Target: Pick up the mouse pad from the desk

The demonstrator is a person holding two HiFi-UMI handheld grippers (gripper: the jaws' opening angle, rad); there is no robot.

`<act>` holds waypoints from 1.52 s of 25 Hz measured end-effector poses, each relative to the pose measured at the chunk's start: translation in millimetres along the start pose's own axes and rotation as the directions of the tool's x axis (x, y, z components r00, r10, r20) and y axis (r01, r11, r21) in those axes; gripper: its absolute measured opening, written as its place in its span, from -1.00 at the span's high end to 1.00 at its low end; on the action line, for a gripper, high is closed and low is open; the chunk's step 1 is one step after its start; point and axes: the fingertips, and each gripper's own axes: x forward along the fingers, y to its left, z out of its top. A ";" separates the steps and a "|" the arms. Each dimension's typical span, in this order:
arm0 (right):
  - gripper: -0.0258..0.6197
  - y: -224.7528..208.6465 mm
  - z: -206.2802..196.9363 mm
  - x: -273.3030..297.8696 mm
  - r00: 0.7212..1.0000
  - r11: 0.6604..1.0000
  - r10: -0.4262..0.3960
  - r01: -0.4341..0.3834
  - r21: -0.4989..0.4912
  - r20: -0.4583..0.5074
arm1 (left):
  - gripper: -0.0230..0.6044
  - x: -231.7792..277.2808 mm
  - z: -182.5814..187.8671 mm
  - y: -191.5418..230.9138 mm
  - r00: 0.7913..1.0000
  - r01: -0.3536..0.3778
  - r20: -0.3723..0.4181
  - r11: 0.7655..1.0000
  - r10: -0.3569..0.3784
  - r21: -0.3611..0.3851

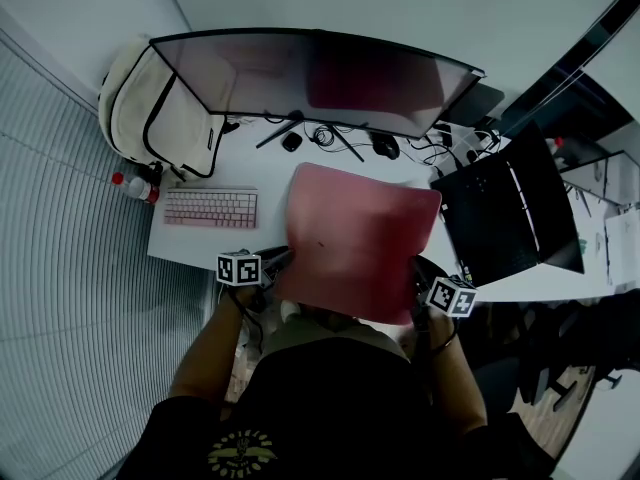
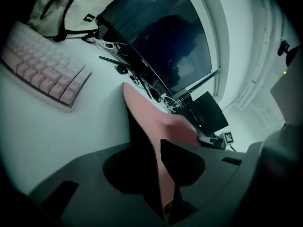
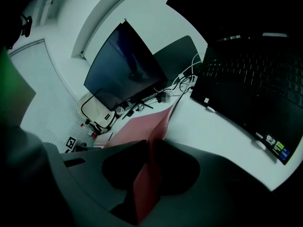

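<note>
The pink mouse pad [image 1: 360, 238] is off the white desk [image 1: 195, 246] and hangs tilted above its front half, held by its two near corners. My left gripper [image 1: 283, 265] is at the pad's near left corner; in the left gripper view the pad [image 2: 149, 119] runs edge-on between the jaws of that gripper [image 2: 158, 150], which are closed on it. My right gripper [image 1: 418, 280] has the near right corner. The right gripper view shows the pad [image 3: 137, 126] pinched between that gripper's [image 3: 149, 148] jaws.
A pink keyboard [image 1: 210, 208] lies at the desk's left. A curved monitor [image 1: 320, 78] stands at the back with cables [image 1: 330, 138] under it. A cream backpack [image 1: 150, 108] and a bottle [image 1: 135, 186] are at the far left, and an open black laptop [image 1: 510, 213] is at the right.
</note>
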 end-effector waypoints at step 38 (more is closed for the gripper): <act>0.11 -98.2 -124.1 -50.9 0.983 0.958 -0.136 0.163 0.236 -0.127 | 0.86 -16.6 -72.5 22.7 0.987 -0.044 -0.163 0.982 0.014 -0.185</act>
